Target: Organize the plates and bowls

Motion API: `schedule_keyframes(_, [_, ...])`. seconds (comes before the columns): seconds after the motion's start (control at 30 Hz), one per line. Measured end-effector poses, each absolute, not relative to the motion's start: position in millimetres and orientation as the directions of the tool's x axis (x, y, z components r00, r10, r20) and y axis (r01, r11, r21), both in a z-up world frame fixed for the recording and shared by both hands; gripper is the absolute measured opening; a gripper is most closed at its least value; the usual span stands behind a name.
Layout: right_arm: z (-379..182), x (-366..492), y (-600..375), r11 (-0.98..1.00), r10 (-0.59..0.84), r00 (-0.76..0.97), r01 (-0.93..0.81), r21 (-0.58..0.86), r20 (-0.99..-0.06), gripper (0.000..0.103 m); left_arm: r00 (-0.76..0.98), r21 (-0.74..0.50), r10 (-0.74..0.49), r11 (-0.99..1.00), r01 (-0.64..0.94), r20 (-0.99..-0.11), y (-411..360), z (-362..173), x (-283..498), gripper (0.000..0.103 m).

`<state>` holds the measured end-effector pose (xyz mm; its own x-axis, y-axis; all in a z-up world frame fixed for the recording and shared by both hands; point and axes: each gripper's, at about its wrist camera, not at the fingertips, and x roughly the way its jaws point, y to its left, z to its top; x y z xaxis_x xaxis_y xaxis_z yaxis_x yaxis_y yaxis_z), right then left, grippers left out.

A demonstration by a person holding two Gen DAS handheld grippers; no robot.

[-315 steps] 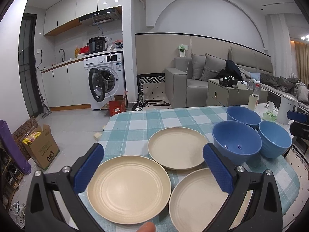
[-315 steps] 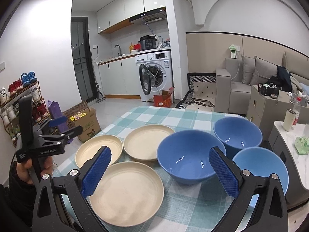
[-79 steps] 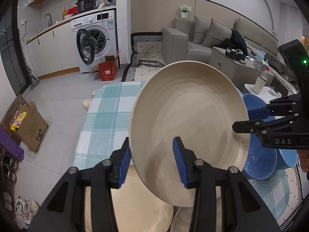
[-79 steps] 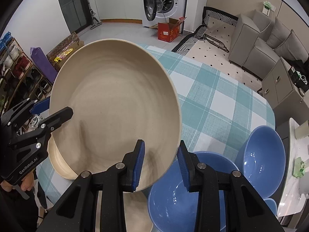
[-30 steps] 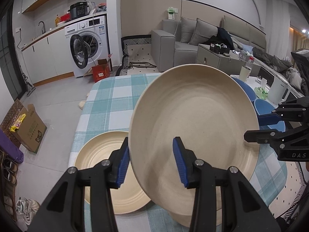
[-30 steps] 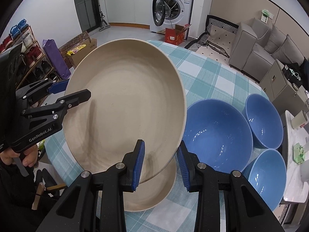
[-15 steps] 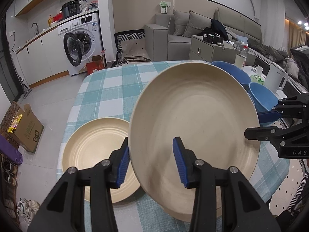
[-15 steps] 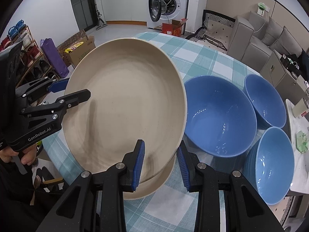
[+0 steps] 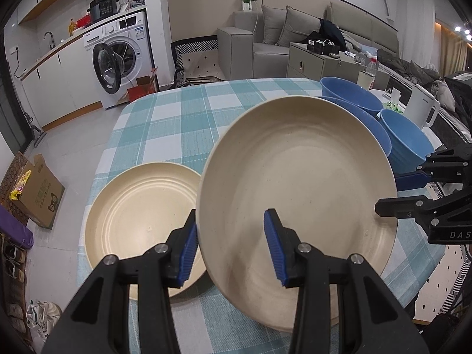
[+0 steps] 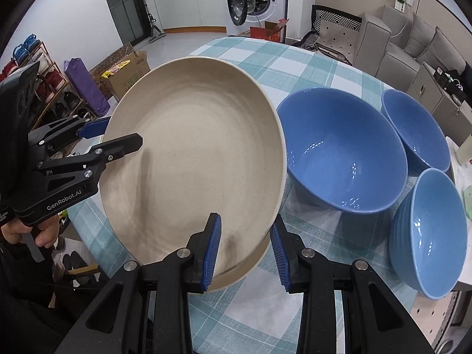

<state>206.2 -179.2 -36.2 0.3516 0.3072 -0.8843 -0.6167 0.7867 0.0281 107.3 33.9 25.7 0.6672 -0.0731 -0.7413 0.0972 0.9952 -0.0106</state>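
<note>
Both grippers hold one beige plate (image 9: 298,194) by opposite rims, tilted, low over the table. My left gripper (image 9: 233,244) is shut on its near rim. My right gripper (image 10: 244,250) is shut on its other rim; the plate fills the right wrist view (image 10: 191,153). Under it lies a second beige plate (image 10: 236,277), only its edge showing. A third beige plate (image 9: 141,221) lies flat at the table's left. Three blue bowls (image 10: 345,153) (image 10: 413,129) (image 10: 433,236) stand on the right side.
The table has a teal checked cloth (image 9: 183,124). A white kettle (image 9: 421,112) stands beyond the bowls. A cardboard box (image 9: 38,188) and a shoe rack (image 10: 44,88) are on the floor to the left. A washing machine (image 9: 118,56) stands behind.
The plate held by both grippers has come down and flattened toward the plate beneath it. The bowls and the left plate have not moved.
</note>
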Motion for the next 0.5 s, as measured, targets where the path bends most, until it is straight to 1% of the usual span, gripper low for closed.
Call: schedule_keyframes(0.5, [-53.0,205.8,-180.3,0.780,0.313,0.321,-0.624,0.049,-0.894,0.035,0.632,-0.018,-0.074,0.995,0.095,-0.771,36.9,6.9,107.6,0.042])
